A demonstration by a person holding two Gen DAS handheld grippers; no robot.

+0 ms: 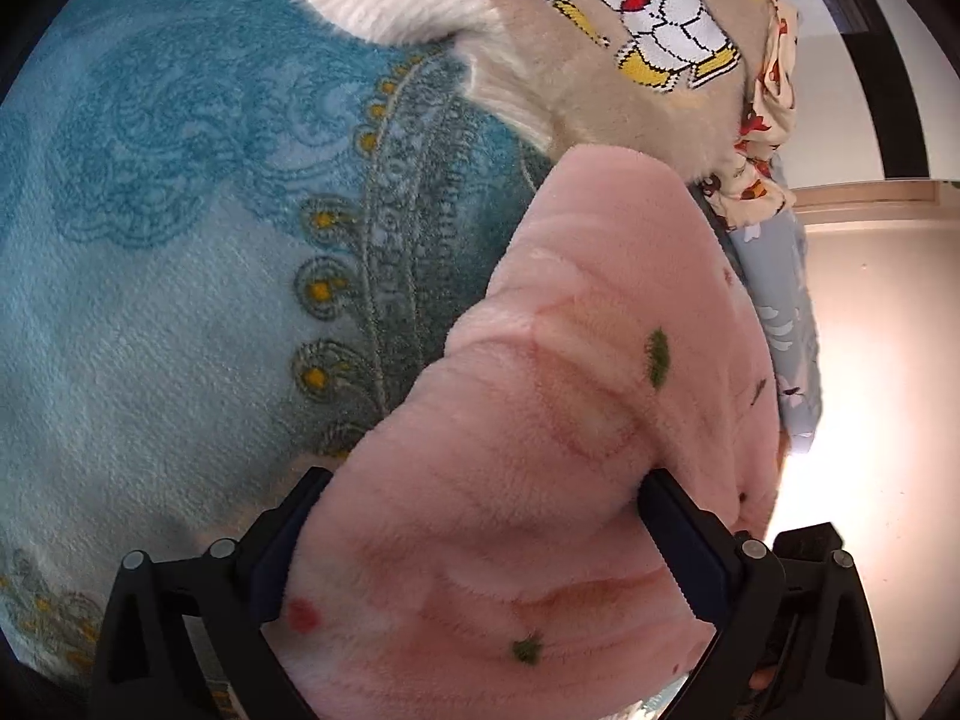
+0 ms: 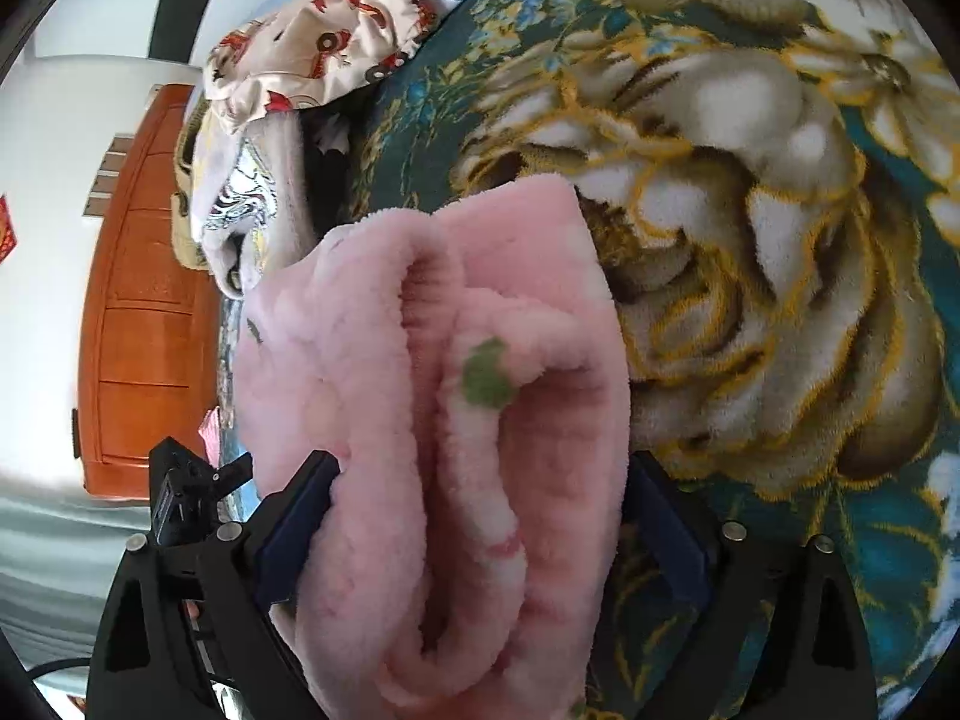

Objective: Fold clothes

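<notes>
A pink fleece garment [image 1: 540,420] with green and red spots fills the lower middle of the left wrist view. My left gripper [image 1: 486,516] is shut on a thick fold of it, over a blue patterned blanket [image 1: 180,240]. In the right wrist view the same pink garment [image 2: 456,420] is bunched in several folds. My right gripper [image 2: 480,498] is shut on that bundle, above a teal blanket with big flowers [image 2: 750,240].
A beige sweater with a cartoon figure and white ribbed hem [image 1: 570,30] lies at the top, with a cream printed cloth [image 1: 762,138] beside it. A pile of clothes [image 2: 288,90] sits upper left. An orange wooden door [image 2: 144,330] stands at left.
</notes>
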